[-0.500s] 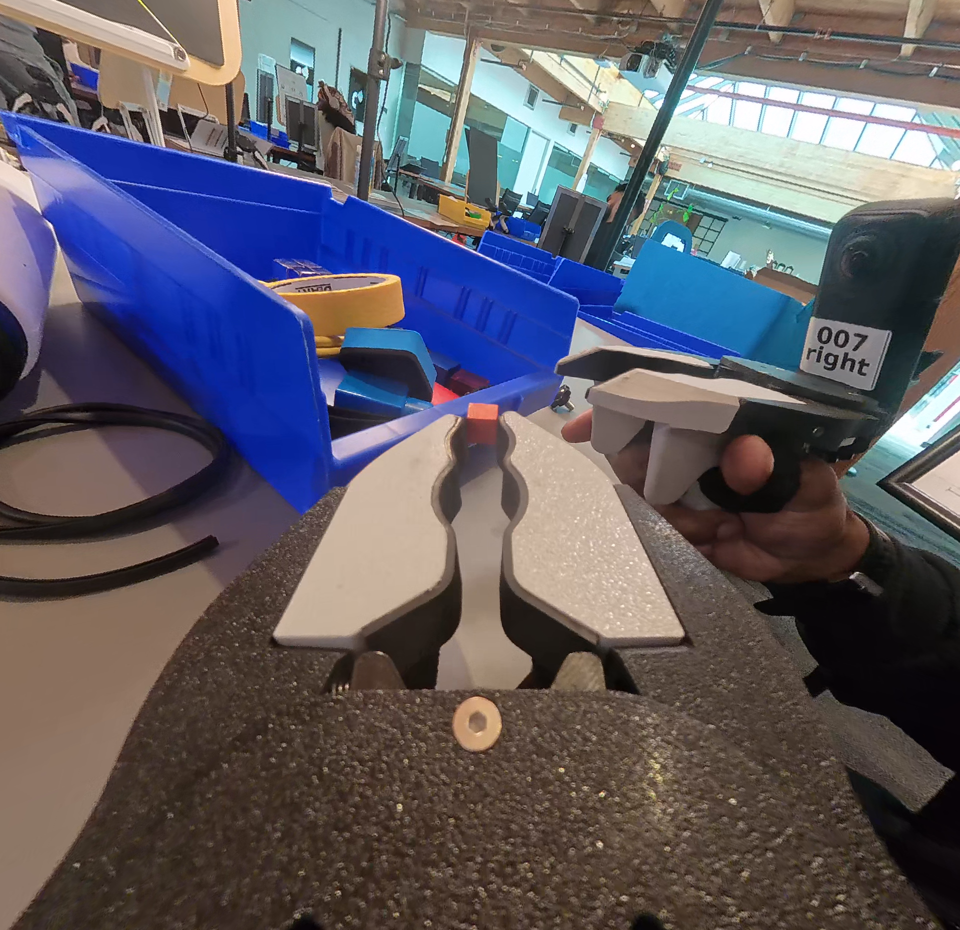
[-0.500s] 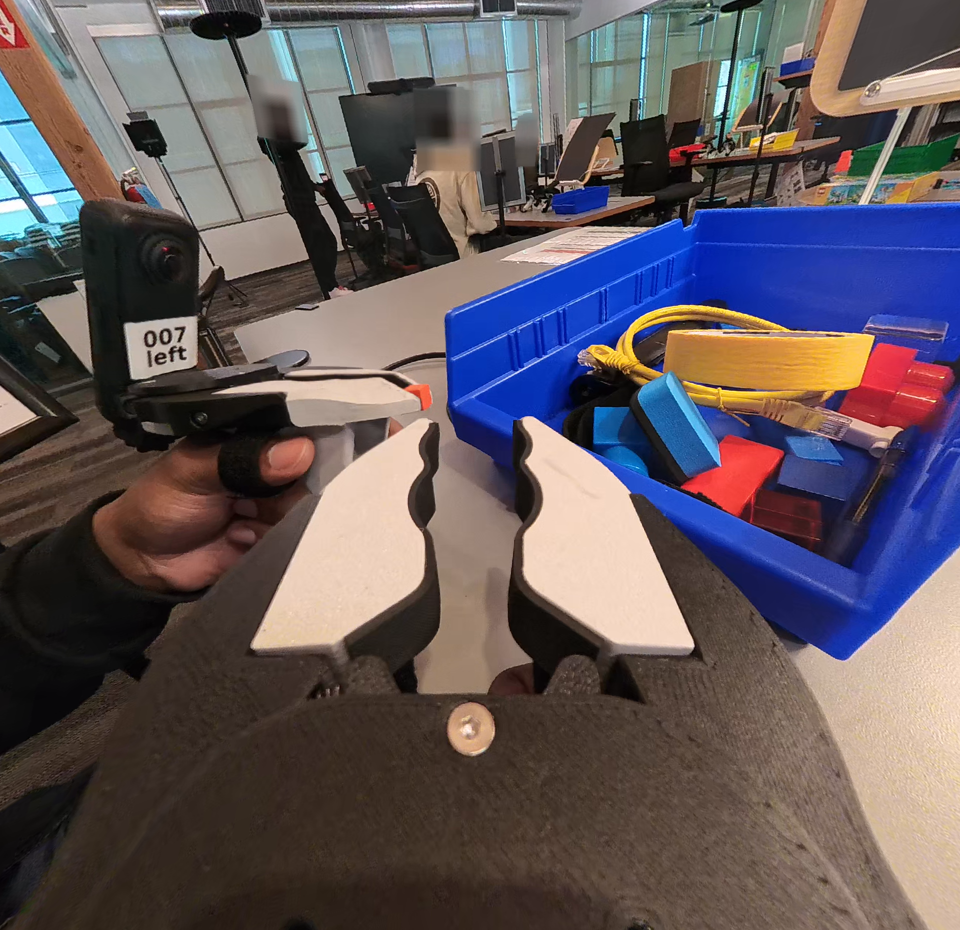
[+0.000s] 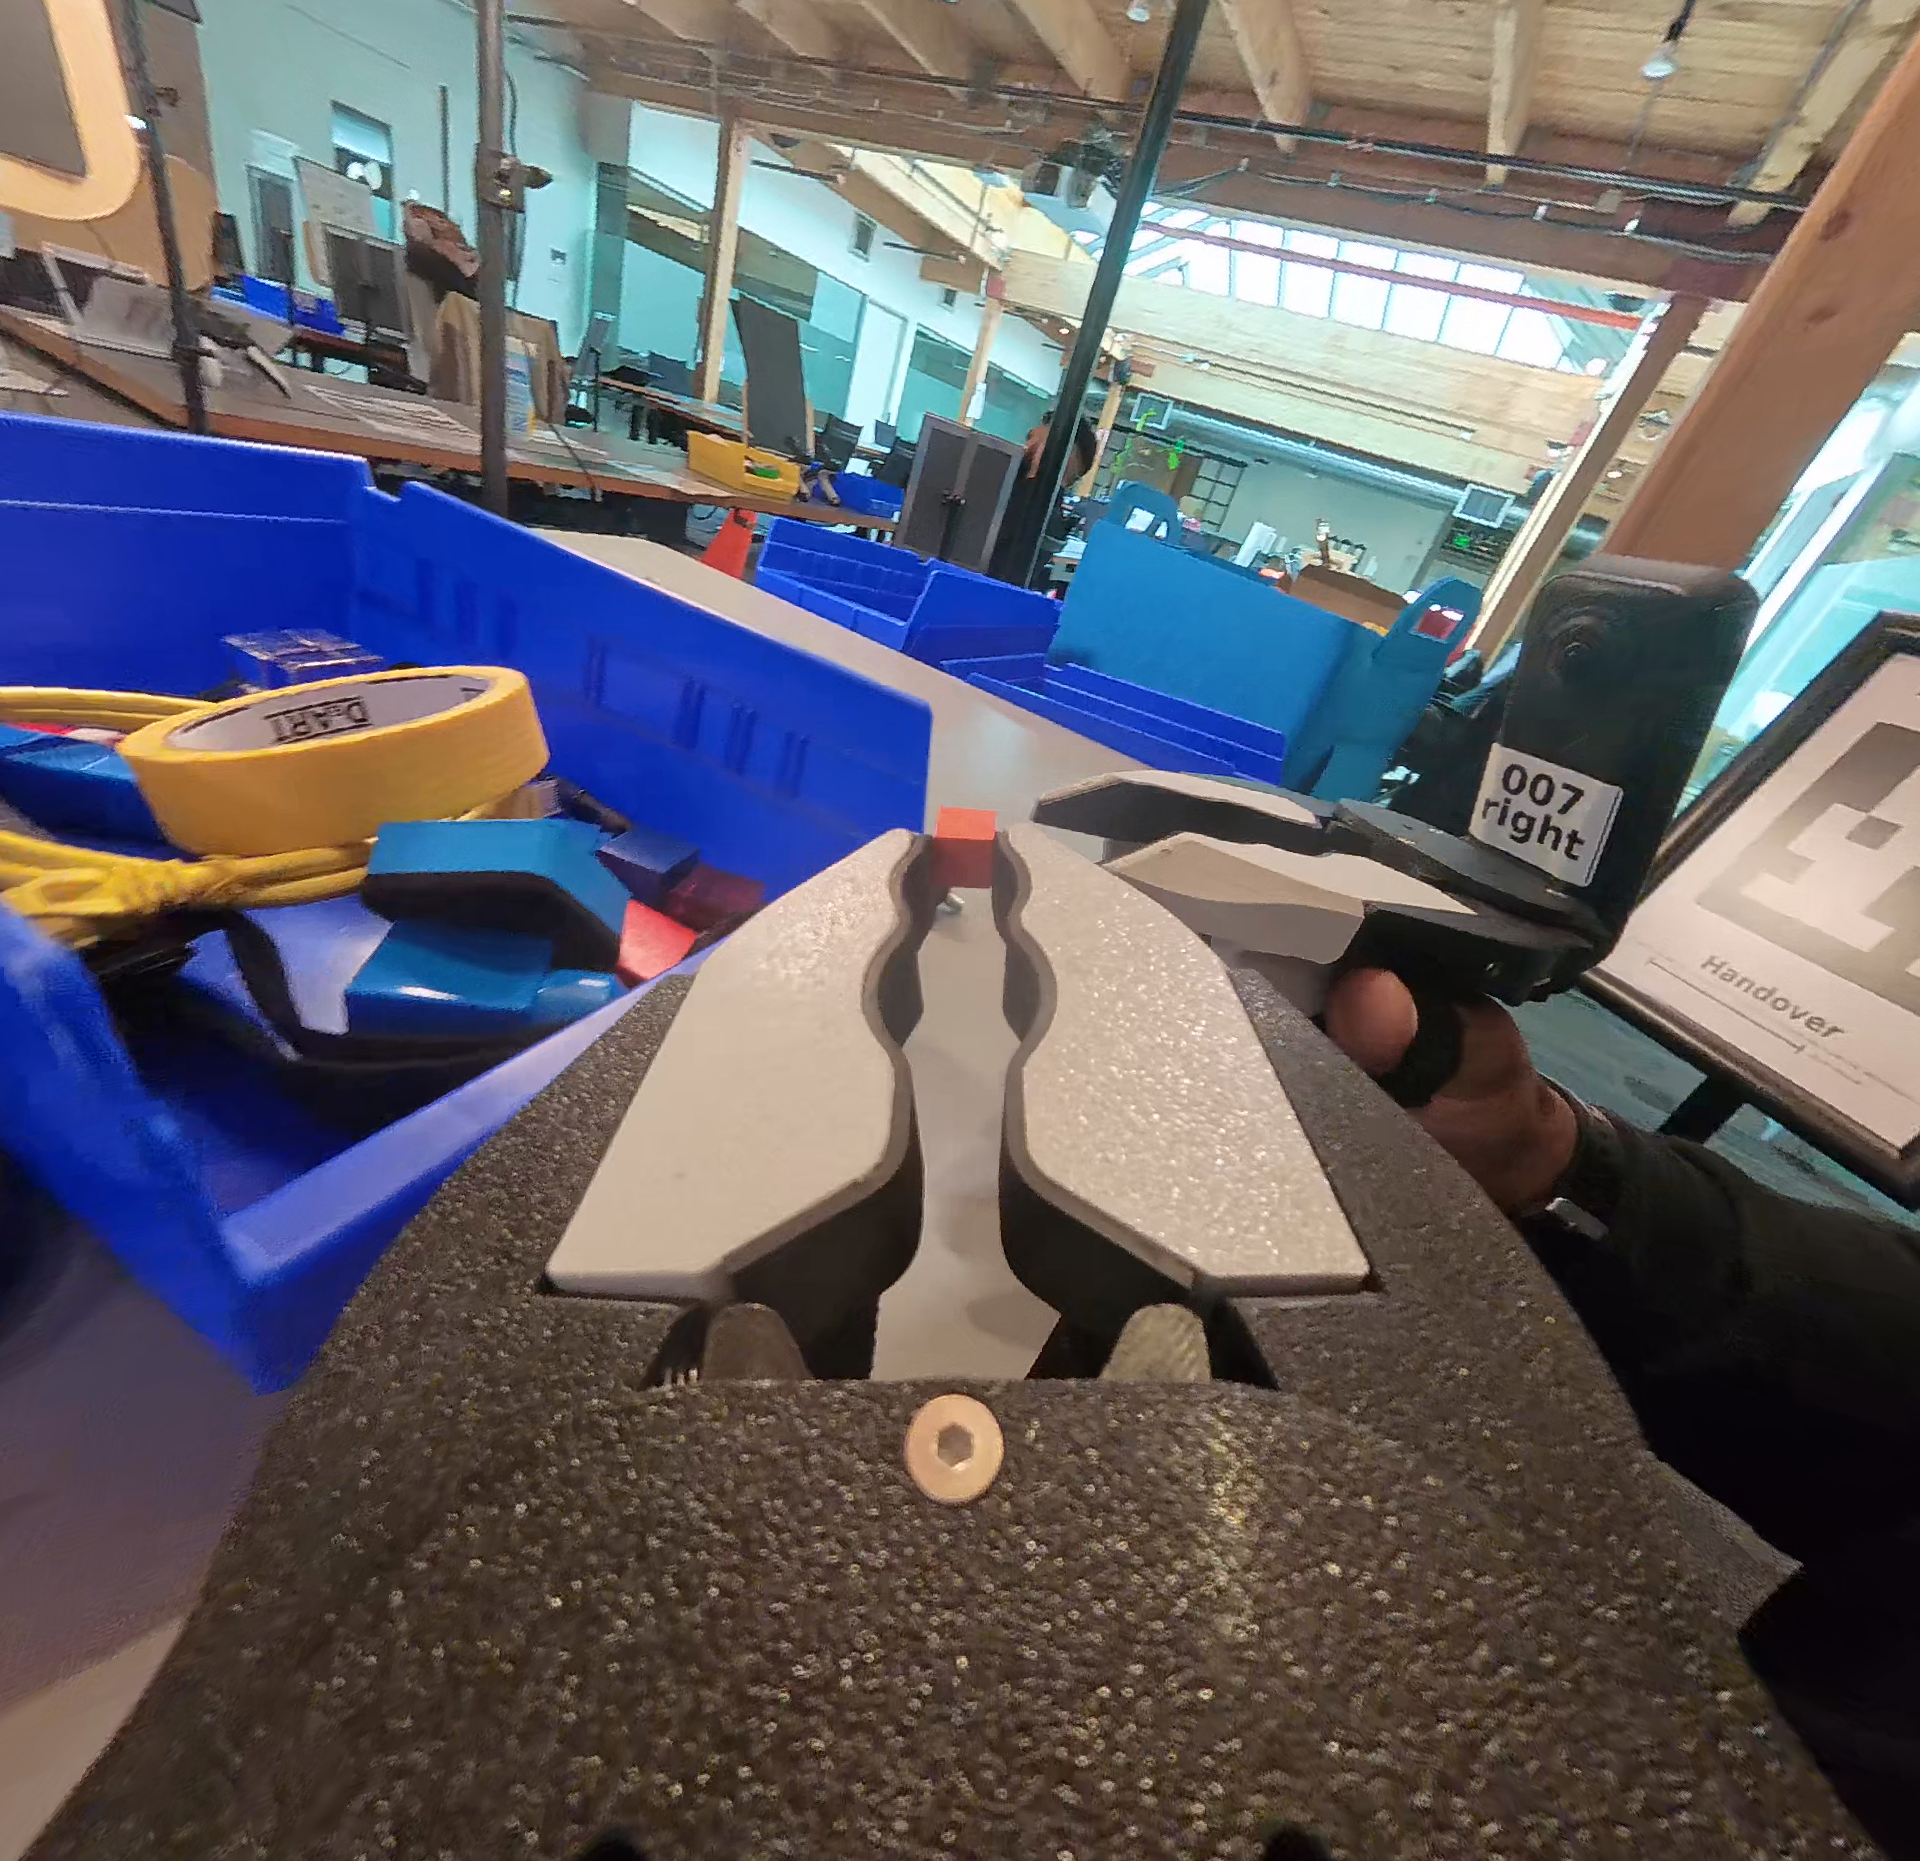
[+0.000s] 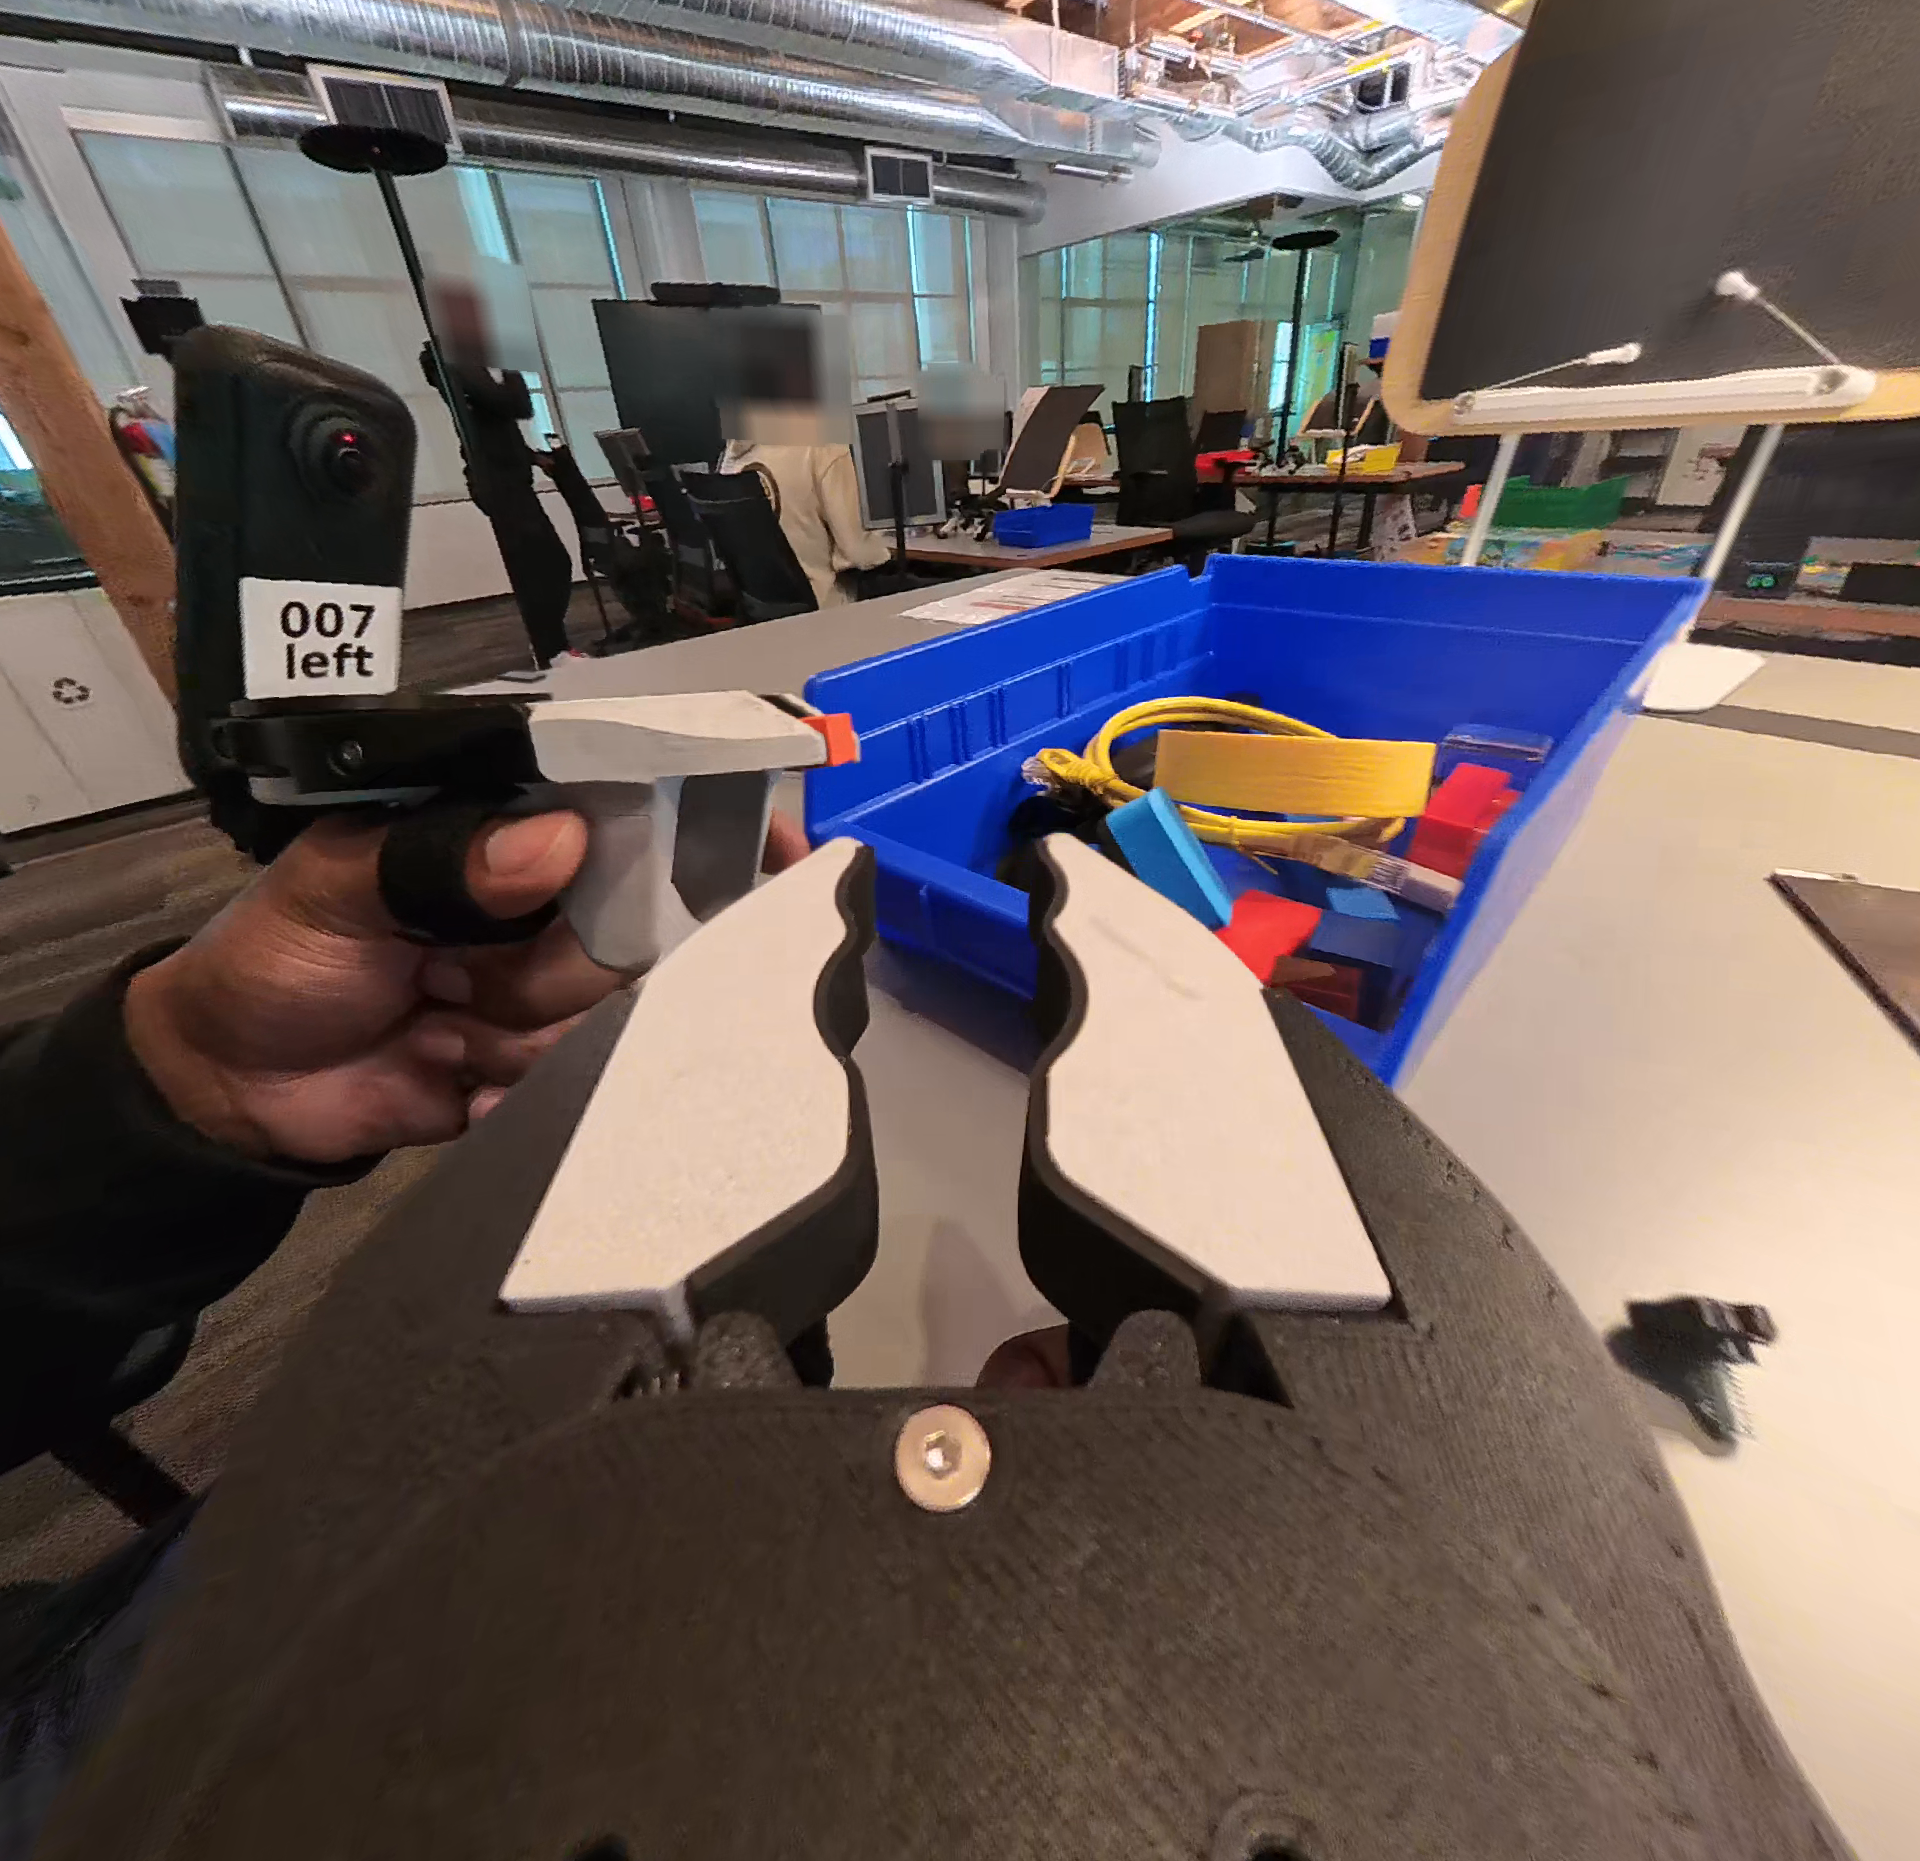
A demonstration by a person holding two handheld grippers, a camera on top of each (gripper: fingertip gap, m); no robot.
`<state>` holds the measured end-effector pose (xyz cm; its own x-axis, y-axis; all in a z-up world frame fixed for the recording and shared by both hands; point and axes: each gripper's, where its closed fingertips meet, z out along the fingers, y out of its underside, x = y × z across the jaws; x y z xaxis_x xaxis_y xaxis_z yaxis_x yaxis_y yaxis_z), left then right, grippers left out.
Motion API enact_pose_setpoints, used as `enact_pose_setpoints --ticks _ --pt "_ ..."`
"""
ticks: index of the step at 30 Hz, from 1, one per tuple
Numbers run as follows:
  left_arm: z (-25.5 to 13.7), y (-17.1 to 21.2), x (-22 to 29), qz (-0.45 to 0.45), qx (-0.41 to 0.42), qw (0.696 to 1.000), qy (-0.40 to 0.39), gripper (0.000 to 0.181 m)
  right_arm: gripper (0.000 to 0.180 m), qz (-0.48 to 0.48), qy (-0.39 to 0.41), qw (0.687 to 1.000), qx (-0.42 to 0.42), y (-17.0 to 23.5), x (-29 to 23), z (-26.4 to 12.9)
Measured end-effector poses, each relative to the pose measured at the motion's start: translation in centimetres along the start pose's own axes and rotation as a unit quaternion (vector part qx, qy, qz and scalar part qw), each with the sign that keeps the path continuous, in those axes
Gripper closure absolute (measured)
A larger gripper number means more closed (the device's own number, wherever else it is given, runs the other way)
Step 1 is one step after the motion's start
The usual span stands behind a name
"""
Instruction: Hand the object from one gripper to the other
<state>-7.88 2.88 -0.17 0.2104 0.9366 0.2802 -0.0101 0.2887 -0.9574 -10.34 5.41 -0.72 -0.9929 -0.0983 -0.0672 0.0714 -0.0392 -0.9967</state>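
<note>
My left gripper (image 3: 964,855) is shut on a small orange-red cube (image 3: 964,843), pinched at the fingertips above the grey table. In the right wrist view the cube (image 4: 837,739) sticks out of the left gripper (image 4: 816,736), up and to the left of my own fingertips. My right gripper (image 4: 951,866) is open and empty, and apart from the cube. In the left wrist view the right gripper (image 3: 1091,840) is just right of the cube, with its fingers (image 3: 1226,876) pointing left.
A blue bin (image 3: 727,668), also in the right wrist view (image 4: 1351,648), holds a yellow tape roll (image 4: 1288,772), a yellow cable and blue and red blocks. A framed sign (image 3: 1766,928) stands at the right. A small black object (image 4: 1683,1364) lies on the table. The left gripper's tips are roughly 4 centimetres from the right gripper's. About 15 centimetres separates my right fingertips from the small black object (image 4: 1683,1364).
Both grippers have risen above the table. The left gripper still holds the cube, and the two sets of fingertips are closer together than before.
</note>
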Motion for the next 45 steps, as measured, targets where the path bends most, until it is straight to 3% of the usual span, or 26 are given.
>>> enact_pose_setpoints --ticks 12,21,37,45 --pt "4.3 1.3 1.8 -0.01 -0.022 0.998 0.056 0.17 0.152 0.004 0.051 0.999 -0.001 1.0 2.8 -3.3" --pt "4.3 1.5 1.6 -0.019 -0.033 0.998 0.054 0.17 0.152 0.028 0.023 0.999 0.012 1.2 2.0 -2.7" --pt "-3.0 1.3 -2.7 -0.025 -0.006 0.998 -0.051 0.17 0.153 0.023 -0.068 0.997 0.032 0.1 -3.4 3.2" --pt "-6.8 0.7 -3.9 -0.024 0.016 0.995 -0.098 0.17 0.152 0.066 -0.1 0.993 0.014 0.4 -4.5 5.4"
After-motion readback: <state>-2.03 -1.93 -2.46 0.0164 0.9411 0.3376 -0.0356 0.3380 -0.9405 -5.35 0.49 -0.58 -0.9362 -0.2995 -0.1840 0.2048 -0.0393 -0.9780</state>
